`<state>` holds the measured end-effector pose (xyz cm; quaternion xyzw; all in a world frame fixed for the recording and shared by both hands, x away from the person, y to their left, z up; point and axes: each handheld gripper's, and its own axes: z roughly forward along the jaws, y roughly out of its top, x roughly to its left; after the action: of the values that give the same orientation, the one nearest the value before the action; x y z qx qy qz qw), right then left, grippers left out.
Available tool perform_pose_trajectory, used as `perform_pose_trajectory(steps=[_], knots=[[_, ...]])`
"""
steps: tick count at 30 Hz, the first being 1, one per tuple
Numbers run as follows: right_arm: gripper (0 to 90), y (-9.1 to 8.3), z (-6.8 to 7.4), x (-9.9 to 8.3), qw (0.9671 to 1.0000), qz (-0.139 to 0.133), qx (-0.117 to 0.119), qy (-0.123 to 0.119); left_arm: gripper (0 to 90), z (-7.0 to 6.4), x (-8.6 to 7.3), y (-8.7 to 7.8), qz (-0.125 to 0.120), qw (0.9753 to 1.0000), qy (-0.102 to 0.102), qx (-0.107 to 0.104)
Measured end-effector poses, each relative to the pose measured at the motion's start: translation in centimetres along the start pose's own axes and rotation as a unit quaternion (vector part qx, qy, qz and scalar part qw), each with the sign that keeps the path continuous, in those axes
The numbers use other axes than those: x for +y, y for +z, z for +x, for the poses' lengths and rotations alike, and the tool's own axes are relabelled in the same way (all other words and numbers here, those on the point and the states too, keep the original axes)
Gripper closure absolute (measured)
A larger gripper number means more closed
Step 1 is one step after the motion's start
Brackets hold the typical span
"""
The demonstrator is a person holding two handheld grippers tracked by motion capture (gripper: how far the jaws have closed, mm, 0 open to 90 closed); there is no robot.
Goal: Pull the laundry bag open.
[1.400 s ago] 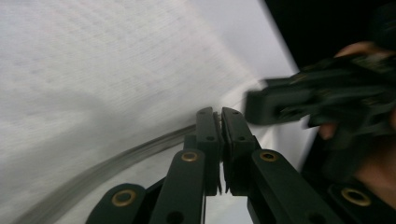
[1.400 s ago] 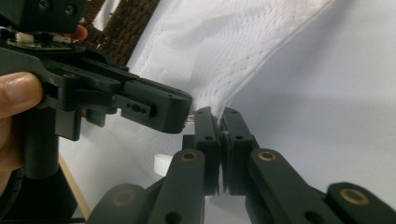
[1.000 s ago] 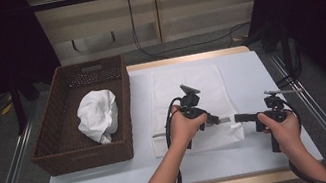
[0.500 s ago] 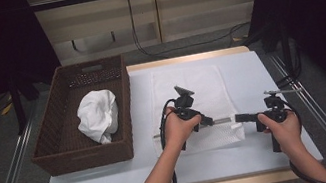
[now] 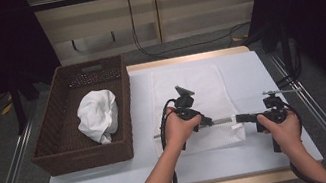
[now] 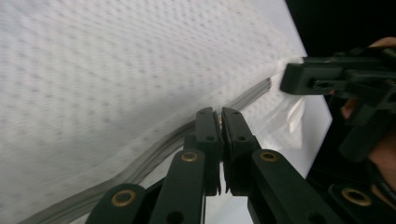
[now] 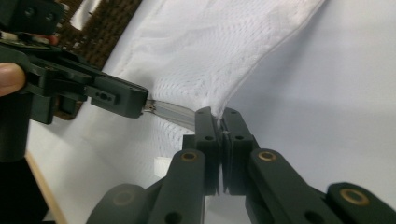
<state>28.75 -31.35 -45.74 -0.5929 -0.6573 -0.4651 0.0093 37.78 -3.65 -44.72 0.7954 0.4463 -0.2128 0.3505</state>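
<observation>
At the near edge of the white mesh cloth (image 5: pixel 192 97) on the bench (image 5: pixel 258 156), your left gripper (image 6: pixel 220 114) and right gripper (image 7: pixel 218 114) each have fingers clamped on its hem; the high view adds the basket (image 5: pixel 59 145) at left, holding a crumpled white cloth (image 5: pixel 98 114).

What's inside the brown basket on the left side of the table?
Inside the basket lies one crumpled white cloth, bunched near the middle. Bare woven bottom shows around it. Whatever lies beneath the cloth is covered and cannot be seen.

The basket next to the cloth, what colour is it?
The basket is dark brown woven wicker, holding a crumpled white cloth. It shows best in the high view.
</observation>
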Motion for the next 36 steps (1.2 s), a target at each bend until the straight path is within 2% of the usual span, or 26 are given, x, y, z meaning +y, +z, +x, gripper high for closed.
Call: perform_pose_trajectory(steps=[1, 2, 4, 5, 8, 11, 13, 14, 15, 17, 21, 22, 23, 25, 27, 30, 36], knots=[[86.7, 0.0, -0.1, 0.0, 1.0, -0.001, 0.001, 0.001, 86.9, 0.1, 0.0, -0.1, 0.001, 0.9999, -0.006, -0.014], [86.7, -0.1, -0.1, 0.0, 1.0, -0.002, 0.006, 0.004, 86.9, 0.2, -0.1, -0.2, -0.003, 0.9998, -0.012, -0.014], [86.6, 0.0, -0.1, 0.0, 1.0, -0.001, 0.009, 0.003, 86.9, 0.2, -0.1, -0.2, 0.001, 0.9998, -0.009, -0.017], [86.7, 0.0, -0.1, 0.0, 1.0, 0.0, 0.007, 0.002, 86.9, 0.2, -0.1, -0.2, 0.001, 0.9999, -0.008, -0.012], [86.6, 0.1, 0.0, 0.0, 1.0, -0.002, 0.006, -0.001, 86.9, 0.3, -0.1, -0.3, 0.001, 0.9998, -0.012, -0.016], [86.7, 0.1, 0.0, 0.0, 1.0, 0.0, 0.006, 0.001, 86.9, 0.2, 0.0, -0.3, -0.003, 0.9999, -0.013, -0.006], [86.7, 0.1, -0.1, 0.0, 1.0, 0.0, 0.0, -0.001, 86.9, 0.4, 0.0, -0.5, 0.008, 1.0, 0.002, 0.005], [86.7, 0.0, -0.2, 0.0, 1.0, 0.0, 0.002, 0.001, 86.9, 0.4, -0.1, -0.5, 0.0, 0.9999, -0.014, -0.006], [86.7, 0.0, -0.2, 0.0, 1.0, 0.0, 0.004, 0.004, 86.9, 0.6, -0.1, -0.6, -0.001, 0.9998, -0.016, -0.009], [86.7, 0.0, -0.2, 0.0, 0.9999, -0.001, 0.01, 0.004, 86.9, 0.7, -0.1, -0.7, 0.003, 0.9998, -0.017, -0.008], [86.6, 0.1, 0.0, 0.0, 1.0, -0.001, 0.008, 0.002, 86.9, 0.8, -0.1, -0.7, 0.003, 0.9997, -0.02, -0.014], [86.6, 0.1, -0.1, 0.0, 1.0, -0.001, 0.006, 0.0, 86.9, 0.8, 0.0, -0.8, 0.006, 0.9997, -0.017, -0.013], [86.6, 0.1, -0.1, 0.0, 1.0, 0.0, 0.007, 0.001, 86.9, 0.9, 0.0, -0.9, 0.009, 0.9999, -0.007, -0.004], [86.6, 0.0, -0.2, 0.0, 1.0, -0.003, 0.009, 0.002, 86.9, 0.8, -0.1, -0.9, -0.003, 0.9996, -0.024, -0.013], [86.6, 0.0, -0.3, 0.0, 0.9999, -0.001, 0.011, 0.004, 86.9, 0.8, -0.1, -1.0, 0.004, 0.9997, -0.019, -0.012], [86.6, 0.0, -0.2, 0.0, 1.0, 0.0, 0.006, 0.001, 86.9, 0.8, -0.1, -1.0, 0.001, 0.9997, -0.024, -0.012], [86.6, 0.0, -0.2, 0.0, 0.9999, -0.001, 0.011, 0.001, 86.9, 0.9, 0.0, -1.1, 0.007, 0.9999, -0.013, -0.007]])
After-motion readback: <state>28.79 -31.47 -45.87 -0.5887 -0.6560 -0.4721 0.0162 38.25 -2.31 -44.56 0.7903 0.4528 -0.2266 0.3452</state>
